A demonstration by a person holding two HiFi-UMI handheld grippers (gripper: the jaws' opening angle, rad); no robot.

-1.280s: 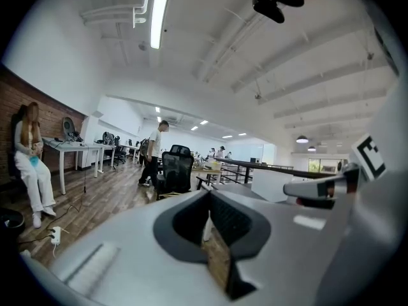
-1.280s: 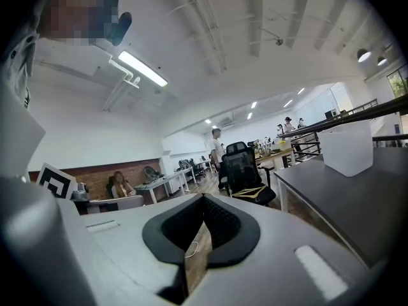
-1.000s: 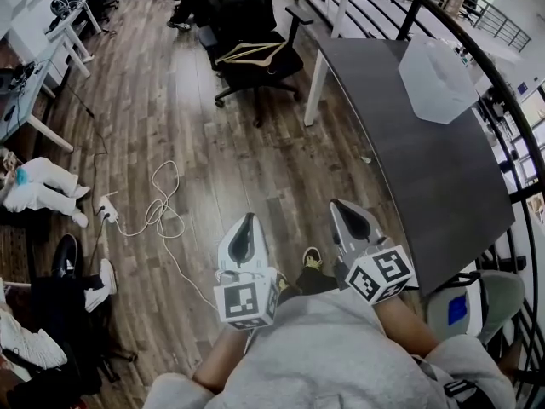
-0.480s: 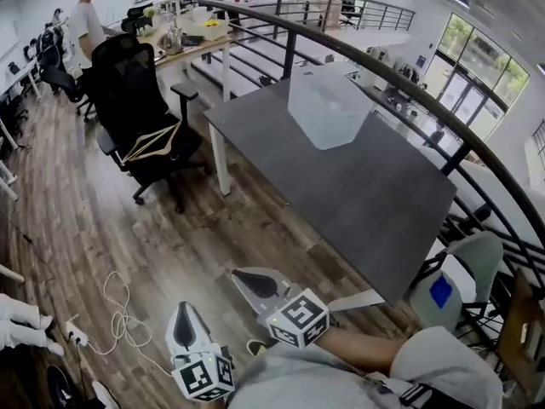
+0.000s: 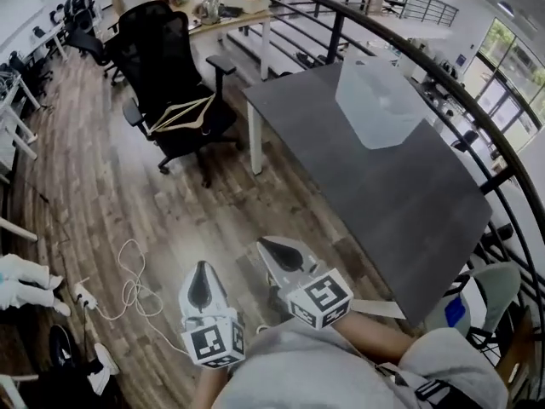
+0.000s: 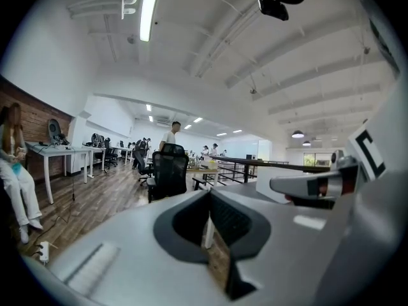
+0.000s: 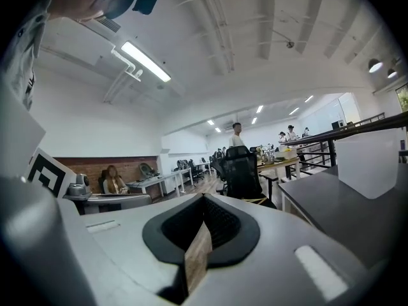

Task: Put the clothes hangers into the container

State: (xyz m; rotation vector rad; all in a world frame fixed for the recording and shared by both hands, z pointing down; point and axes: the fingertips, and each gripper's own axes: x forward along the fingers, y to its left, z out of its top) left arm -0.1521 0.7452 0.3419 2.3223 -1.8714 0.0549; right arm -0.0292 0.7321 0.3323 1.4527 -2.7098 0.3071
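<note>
Head view: hangers [image 5: 181,113] and container [image 5: 379,100] have shifted right.

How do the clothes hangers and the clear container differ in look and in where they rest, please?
The hangers are thin, light wooden frames, while the container is a bulky translucent box. The hangers lie flat on the seat of the black office chair, whereas the container stands upright on the dark table. Both simply rest on furniture.

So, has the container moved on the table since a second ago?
No. The container sits at the same far end of the table, beside the railing; only the camera's view has swung.
</note>
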